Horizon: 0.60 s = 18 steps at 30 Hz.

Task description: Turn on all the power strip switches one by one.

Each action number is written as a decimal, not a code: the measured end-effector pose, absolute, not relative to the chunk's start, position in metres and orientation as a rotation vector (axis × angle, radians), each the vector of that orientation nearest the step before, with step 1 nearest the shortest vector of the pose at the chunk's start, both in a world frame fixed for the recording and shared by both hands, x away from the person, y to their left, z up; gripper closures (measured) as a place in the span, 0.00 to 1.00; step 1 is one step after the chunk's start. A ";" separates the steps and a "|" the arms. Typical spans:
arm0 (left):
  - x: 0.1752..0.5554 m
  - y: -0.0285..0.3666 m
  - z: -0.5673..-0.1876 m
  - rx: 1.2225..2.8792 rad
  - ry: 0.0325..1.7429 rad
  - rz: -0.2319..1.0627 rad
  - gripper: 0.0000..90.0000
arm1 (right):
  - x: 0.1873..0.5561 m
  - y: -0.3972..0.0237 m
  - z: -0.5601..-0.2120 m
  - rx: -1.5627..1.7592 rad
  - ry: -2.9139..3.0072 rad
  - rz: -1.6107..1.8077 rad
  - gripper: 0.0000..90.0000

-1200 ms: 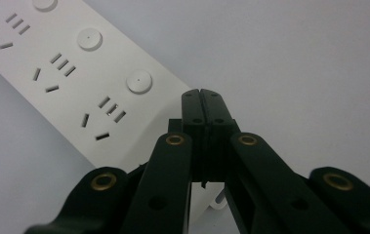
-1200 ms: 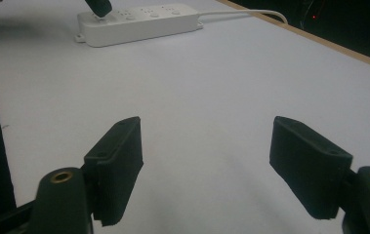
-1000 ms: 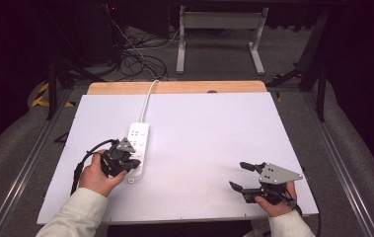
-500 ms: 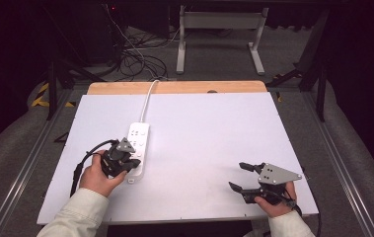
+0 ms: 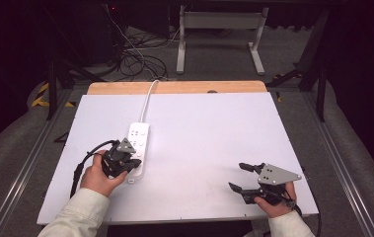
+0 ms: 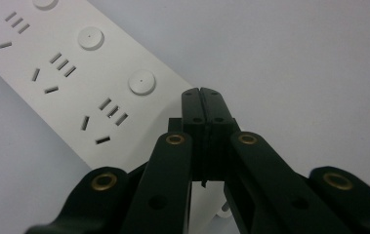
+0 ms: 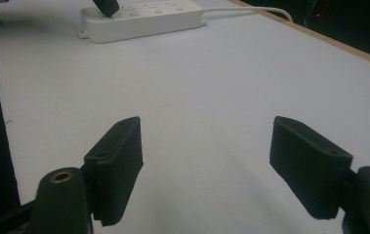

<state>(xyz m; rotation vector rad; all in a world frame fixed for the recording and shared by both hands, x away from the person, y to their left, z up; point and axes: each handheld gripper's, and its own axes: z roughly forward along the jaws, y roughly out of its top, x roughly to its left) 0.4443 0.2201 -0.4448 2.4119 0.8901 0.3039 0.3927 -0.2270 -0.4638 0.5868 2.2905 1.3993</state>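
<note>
A white power strip lies left of centre on the white table, its cable running off the far edge. My left gripper hovers over the strip's near end, shut, with its jaws pressed flat together and nothing between them. Seen in the left gripper view, the closed tips sit just past the power strip edge, beside a round button. My right gripper rests at the front right of the table, open and holding nothing. Its pads stand wide apart over bare table.
The table's far edge is a wooden strip. Behind it are tangled cables on the floor and a metal frame. The power strip lies far off in the right gripper view, with the left gripper's tip on it.
</note>
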 end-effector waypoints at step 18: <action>0.438 0.221 -0.447 2.412 0.901 0.376 1.00 | 0.393 -0.225 -0.466 0.590 2.303 1.391 0.32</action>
